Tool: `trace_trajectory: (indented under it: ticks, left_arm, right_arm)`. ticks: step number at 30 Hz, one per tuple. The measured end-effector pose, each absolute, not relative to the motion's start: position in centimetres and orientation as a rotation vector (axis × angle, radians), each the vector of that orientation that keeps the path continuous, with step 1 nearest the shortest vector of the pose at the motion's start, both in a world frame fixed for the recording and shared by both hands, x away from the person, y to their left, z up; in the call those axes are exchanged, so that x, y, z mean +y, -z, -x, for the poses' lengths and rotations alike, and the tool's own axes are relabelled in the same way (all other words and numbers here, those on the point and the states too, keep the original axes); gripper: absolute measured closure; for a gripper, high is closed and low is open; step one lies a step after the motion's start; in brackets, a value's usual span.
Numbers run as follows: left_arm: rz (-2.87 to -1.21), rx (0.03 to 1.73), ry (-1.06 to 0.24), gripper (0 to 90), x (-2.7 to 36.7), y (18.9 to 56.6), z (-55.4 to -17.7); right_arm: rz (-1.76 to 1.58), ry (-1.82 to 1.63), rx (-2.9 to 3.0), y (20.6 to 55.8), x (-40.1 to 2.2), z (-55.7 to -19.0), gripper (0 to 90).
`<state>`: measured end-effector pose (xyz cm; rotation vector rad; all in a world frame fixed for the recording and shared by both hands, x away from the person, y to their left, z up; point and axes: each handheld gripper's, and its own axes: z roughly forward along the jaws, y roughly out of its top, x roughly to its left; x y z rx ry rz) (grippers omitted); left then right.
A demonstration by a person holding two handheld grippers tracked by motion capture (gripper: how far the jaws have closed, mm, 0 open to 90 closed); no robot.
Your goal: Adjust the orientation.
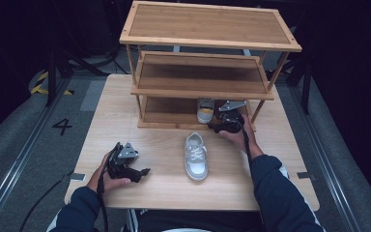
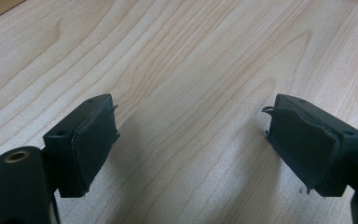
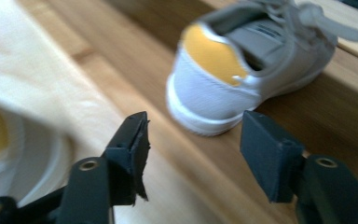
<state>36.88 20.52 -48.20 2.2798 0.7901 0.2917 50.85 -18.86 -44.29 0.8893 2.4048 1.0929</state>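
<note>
Shoe (image 3: 233,79) sits on the rack's (image 1: 174,118) bottom shelf just ahead of the right gripper's (image 3: 193,154) part-open, empty jaws, apparently released; left gripper (image 2: 191,144) rests wide, idle.

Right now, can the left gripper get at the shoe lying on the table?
Probably yes. The left gripper rests open on the table, and nothing lies between it and the shoe to its right.

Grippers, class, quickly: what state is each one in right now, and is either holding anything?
Left gripper: open, nothing between its jaws, over the bare table.
Right gripper: open, holding nothing, just behind the shoe on the bottom shelf.
</note>
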Motion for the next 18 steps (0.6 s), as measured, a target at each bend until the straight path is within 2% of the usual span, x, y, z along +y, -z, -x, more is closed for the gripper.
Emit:
trace_trajectory:
  ticks: [5, 18]
  left_arm:
    - [-2.28, 0.79, -0.293, 15.3, 20.5, 48.2, -36.9]
    - [-2.284, 0.789, -0.288, 15.3, 20.5, 48.2, -36.9]
  right_arm:
    - [-0.753, -1.154, 2.479, 42.3, -18.7, -48.6, 50.9]
    - [-0.489, -1.125, 2.67, 40.9, -14.5, -46.7, 53.1]
